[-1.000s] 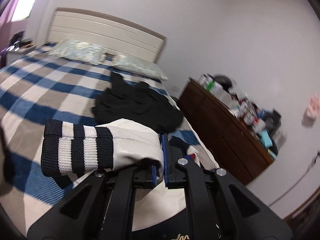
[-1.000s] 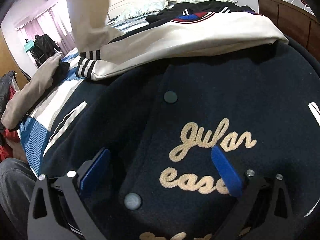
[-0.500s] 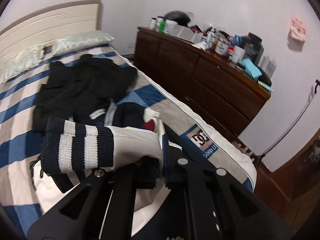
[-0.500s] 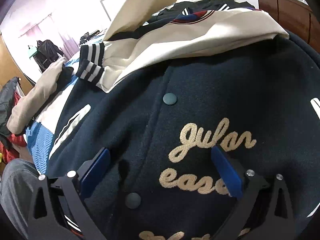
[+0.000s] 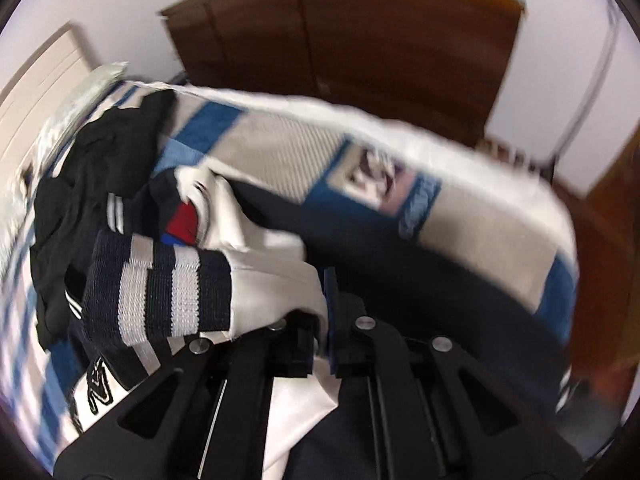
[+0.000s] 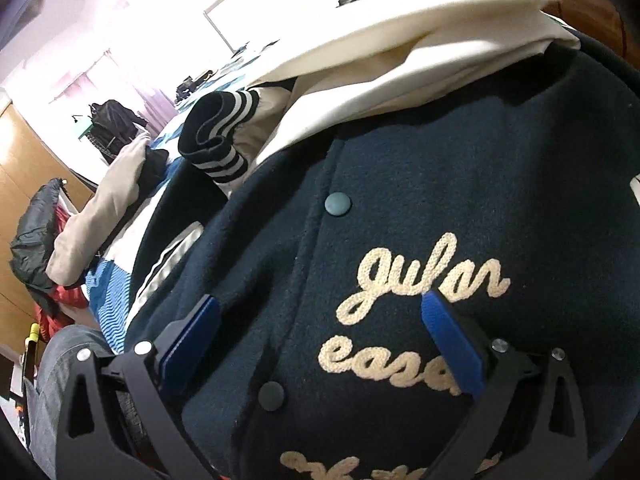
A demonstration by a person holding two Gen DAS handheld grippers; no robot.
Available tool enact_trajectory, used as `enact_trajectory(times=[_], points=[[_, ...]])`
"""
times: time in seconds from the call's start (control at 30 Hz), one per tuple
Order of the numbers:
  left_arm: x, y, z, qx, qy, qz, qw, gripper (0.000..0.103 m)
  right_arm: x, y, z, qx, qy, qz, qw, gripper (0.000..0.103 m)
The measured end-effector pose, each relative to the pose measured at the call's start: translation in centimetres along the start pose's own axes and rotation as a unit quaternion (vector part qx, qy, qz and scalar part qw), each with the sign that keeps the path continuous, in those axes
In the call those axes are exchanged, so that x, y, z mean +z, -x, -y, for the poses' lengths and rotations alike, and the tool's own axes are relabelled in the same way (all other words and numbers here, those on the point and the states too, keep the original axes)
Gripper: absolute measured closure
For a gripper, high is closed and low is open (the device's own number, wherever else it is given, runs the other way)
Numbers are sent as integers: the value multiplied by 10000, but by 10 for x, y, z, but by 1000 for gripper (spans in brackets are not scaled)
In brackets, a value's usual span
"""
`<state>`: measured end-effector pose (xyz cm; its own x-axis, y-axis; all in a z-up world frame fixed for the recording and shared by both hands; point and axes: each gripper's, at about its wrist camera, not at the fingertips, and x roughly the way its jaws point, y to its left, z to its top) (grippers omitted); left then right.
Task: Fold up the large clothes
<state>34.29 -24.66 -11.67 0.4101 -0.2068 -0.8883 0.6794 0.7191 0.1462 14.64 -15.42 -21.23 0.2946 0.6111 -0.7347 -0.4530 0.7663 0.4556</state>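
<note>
A navy jacket (image 6: 460, 184) with cream sleeves is spread over the bed (image 5: 280, 148), close to the bed's side edge that faces a brown dresser (image 5: 360, 36). One cream sleeve (image 5: 272, 292) is pinched between the closed fingers of the left gripper (image 5: 326, 312), and its navy-and-white striped cuff (image 5: 156, 288) is carried out to the left of the fingers. The right gripper (image 6: 320, 336) is held over the jacket's chest with its blue fingers (image 6: 452, 340) spread wide and nothing between them; cream lettering (image 6: 420, 280) and two round snaps (image 6: 338, 204) are seen between the fingers. The other cuff (image 6: 218, 140) is seen curled at the jacket's far left edge, with a cream sleeve folded across the top. A heap of black clothes (image 5: 100, 160) is piled further up the checked bedspread, just beside the jacket's collar. A beige garment (image 6: 100, 208) is draped at the bed's left edge, beside the person's jeans (image 6: 60, 360). The left view is blurred.
</note>
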Motion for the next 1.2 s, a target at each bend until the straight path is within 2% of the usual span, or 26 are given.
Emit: enact_trajectory(times=[0.07,0.1,0.17,0.2,0.27,0.37,0.43,0.47,0.5,0.57,0.67,0.77,0.83,0.9,0.97,1.03,1.13,1.2], points=[[-9,-22,14,100,-519,-515,9973,98,-1,1,1,28,43,2,10000,4],[-18,-36,21,186,-800,-810,9933,97,-1,2,0,31,95,14,9999,4],[-30,-56,30,224,-1067,-1202,9867,95,-4,2,-2,-33,286,21,9996,4],[-38,-66,34,313,-1219,-1314,9833,95,-5,2,-5,-92,412,24,9991,4],[-42,-70,35,370,-1251,-1309,9828,95,-10,0,-12,-263,767,36,9967,4],[-40,-69,32,382,-1076,-1306,9848,85,-16,1,-19,-450,1179,53,9920,5],[-38,-65,31,495,-1058,-1334,9842,65,-18,7,-21,-464,1272,88,9908,5],[-38,-63,32,539,-1094,-1346,9834,43,-19,12,-21,-457,1295,105,9905,5],[-37,-58,34,542,-1125,-1320,9834,8,-21,19,-22,-429,1326,133,9902,5],[-37,-43,40,241,-1087,-1158,9870,6,-25,34,-25,-387,1387,170,9894,5],[-41,-25,47,21,-921,-993,9908,6,-33,66,-33,-369,1478,278,9879,5],[-55,2,47,-131,-681,-595,9958,6,-48,111,-37,-63,1474,497,9878,5],[-75,34,40,-417,-247,-160,9987,6,-58,148,-32,173,1274,801,9885,5],[-104,61,34,-687,190,166,9973,6,-59,178,-22,278,1027,1062,9886,5],[-137,80,27,-751,521,351,9952,6,-47,205,-8,133,810,1374,9871,5],[-172,90,19,-580,771,420,9944,6,-31,214,3,-82,708,1518,9858,5],[-224,95,11,-280,1169,401,9919,6,8,202,19,-592,602,1419,9863,5],[-260,96,6,-367,1606,447,9853,6,35,187,29,-887,611,1380,9846,5]])
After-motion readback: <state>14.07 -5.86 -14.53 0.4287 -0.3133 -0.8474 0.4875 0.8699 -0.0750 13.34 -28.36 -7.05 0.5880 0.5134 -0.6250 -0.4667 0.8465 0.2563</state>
